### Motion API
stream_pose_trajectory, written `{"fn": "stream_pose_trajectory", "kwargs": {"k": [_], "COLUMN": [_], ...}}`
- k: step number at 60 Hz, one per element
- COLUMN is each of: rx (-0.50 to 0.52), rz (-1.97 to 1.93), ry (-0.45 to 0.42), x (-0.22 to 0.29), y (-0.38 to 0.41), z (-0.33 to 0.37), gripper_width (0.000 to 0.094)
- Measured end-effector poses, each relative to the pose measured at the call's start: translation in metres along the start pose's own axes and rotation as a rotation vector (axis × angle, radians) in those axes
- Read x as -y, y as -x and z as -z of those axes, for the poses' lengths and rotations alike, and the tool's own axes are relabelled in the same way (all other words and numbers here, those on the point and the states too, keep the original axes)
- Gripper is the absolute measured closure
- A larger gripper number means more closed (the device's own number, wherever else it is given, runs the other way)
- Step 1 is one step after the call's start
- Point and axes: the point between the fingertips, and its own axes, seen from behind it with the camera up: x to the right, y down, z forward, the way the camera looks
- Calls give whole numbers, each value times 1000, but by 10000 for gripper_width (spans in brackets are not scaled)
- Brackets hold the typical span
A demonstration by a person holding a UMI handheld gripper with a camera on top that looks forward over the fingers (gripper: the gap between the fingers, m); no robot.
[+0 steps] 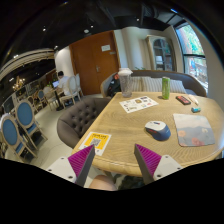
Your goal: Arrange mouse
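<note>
- The setting looks like a café or lounge: a wooden door (97, 60) stands at the back, tall windows (190, 50) to one side, and rows of pale chairs (20, 125) with blue seats recede on the other.
- A light wooden table (150, 112) fills the foreground, with a dark tufted armchair (78, 118) pushed up to its near side.
- The mouse (157, 127), white and grey, sits on the bare wood just ahead of the fingers and a little toward the right one, well apart from both.
- Beside it, farther right, lies a pale rectangular mat (193, 128), which is probably the mouse pad.
- Farther back on the table are a printed sheet (138, 103), a green bottle (166, 87), a clear pitcher-like container (125, 82) and a small dark object (184, 99).
- A yellow leaflet (95, 142) lies near the left finger.
- The gripper (115, 161) hangs above the table's near edge with its fingers spread wide and nothing between the purple pads (82, 160).
- The step in hand appears to be the approach: the mouse is not yet touched.
- The next move likely calls for travelling forward and slightly right, lowering until the fingers straddle the mouse's sides, then closing gently.
- The rounded, smooth shell may slip, so a centred, low grasp seems wise before carrying it to the mat.
</note>
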Motion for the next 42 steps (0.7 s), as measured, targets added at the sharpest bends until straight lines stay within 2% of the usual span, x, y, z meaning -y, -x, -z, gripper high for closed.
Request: {"fn": "stream_pose_trajectory", "kwargs": {"k": [7,17,24,31,42], "rx": [-34,-211,-287,-298,-240], "rz": [-1,-61,-43,0,27], "ry": [16,-13,-32,-9,68], "x": [3,17,24,23,13], "y": [-21,-111,-161,-188,-189], "z": [-5,-19,-31,-54,-88], "gripper_width": [121,123,122,123,128]}}
